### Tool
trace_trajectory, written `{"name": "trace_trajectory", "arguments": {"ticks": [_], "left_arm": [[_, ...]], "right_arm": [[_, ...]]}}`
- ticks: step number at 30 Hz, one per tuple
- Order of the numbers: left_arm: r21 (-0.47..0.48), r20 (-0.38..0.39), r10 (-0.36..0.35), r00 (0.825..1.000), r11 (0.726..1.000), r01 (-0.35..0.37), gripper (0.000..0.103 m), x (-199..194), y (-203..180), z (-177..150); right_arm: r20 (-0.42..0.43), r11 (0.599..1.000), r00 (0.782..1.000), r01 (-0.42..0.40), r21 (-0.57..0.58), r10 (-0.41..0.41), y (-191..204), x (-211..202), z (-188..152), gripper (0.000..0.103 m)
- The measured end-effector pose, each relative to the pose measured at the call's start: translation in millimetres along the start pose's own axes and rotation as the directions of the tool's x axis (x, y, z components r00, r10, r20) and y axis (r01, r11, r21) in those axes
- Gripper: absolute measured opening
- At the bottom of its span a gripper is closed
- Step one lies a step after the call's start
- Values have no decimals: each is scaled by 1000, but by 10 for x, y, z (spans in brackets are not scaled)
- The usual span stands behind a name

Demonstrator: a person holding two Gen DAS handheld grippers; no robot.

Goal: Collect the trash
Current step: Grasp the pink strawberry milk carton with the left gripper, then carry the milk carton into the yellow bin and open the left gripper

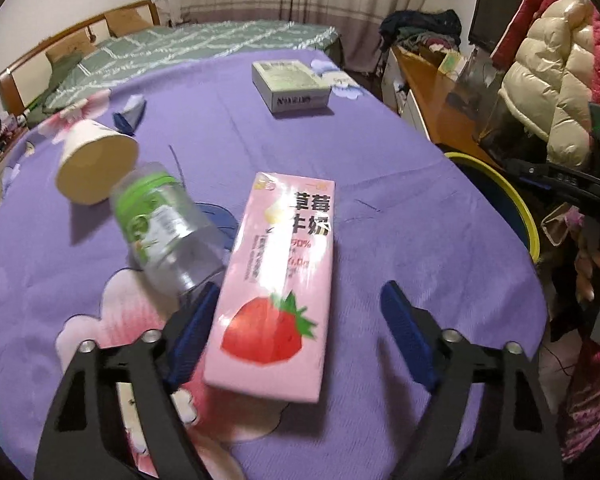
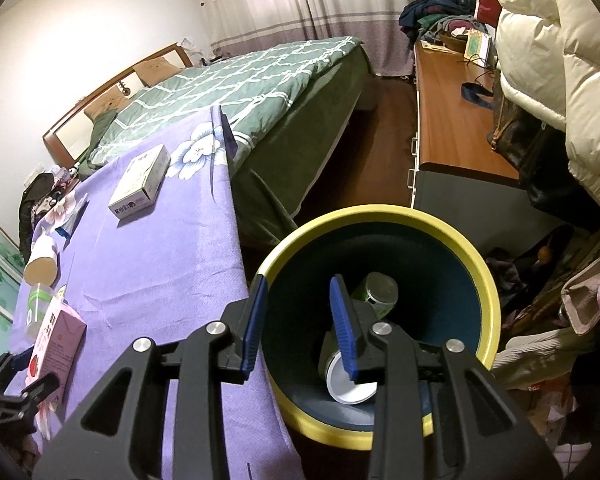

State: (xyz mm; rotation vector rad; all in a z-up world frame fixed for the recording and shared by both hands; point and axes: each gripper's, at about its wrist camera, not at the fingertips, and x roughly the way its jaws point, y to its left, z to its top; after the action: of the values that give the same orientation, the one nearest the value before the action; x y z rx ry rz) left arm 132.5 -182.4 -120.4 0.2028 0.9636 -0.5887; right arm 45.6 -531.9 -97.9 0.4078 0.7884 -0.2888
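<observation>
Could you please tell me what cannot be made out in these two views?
- Bin contents, right wrist view: right gripper covers part of the two cans.
- Bottle cap end, left wrist view: hidden behind the left finger and carton.
- Carton's small print, left wrist view: blurred.
- Bin, left wrist view: only a rim arc shows past the table edge.

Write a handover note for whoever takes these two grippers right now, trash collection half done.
Left gripper: open around the pink strawberry milk carton; one pad touches, the other stands clear, so no grip yet.
Right gripper: open and empty above the yellow-rimmed bin.
Done: two cans lie in the bin.
Left on the purple cloth: the carton, the plastic bottle, the paper cup, the white box and a small blue wrapper.
</observation>
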Motion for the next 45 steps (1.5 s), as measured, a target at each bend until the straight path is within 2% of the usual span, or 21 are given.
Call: {"name": "trace_trajectory", "arguments": {"ticks": [1,5,11,17,25,32,36,37,39,43,45], "left_arm": [[0,-7,6,1000,1000,-6,74,37,-14,15],[6,-46,21,999,1000,-21,51,185,-67,71],[42,-24,44,999,998,-43,50,192,-247,167],[116,6,2,1000,993,-2,50,152,-642,413],[231,18,-110,994,967,103,50,277,-1524,906],[307,-33,-194,980,932,194,50,613,-2338,1170],[335,-71,-196,978,919,209,51,888,-2691,1202],[334,-80,-193,978,919,208,54,957,-2751,1208],[332,-79,-183,980,922,199,76,1039,-2809,1221],[297,-61,-191,980,934,200,78,956,-2682,1232],[280,-19,-180,983,943,178,81,788,-2510,1216]], "right_arm": [[0,1000,1000,-1,2,1,-5,2,-4,31],[-4,1000,1000,-4,11,4,-51,14,-14,31],[0,1000,1000,-6,31,6,-187,-5,-25,31],[21,998,1000,15,60,-16,-426,-112,-51,31],[36,992,996,75,102,-79,-843,-289,-168,31],[24,983,992,123,136,-128,-1144,-374,-296,31],[19,979,989,143,142,-147,-1219,-426,-331,32],[20,979,988,148,144,-152,-1228,-440,-334,35],[23,977,987,156,143,-161,-1231,-461,-326,40],[28,978,987,156,136,-161,-1211,-484,-326,41],[31,981,988,149,126,-154,-1170,-479,-315,41]]}}
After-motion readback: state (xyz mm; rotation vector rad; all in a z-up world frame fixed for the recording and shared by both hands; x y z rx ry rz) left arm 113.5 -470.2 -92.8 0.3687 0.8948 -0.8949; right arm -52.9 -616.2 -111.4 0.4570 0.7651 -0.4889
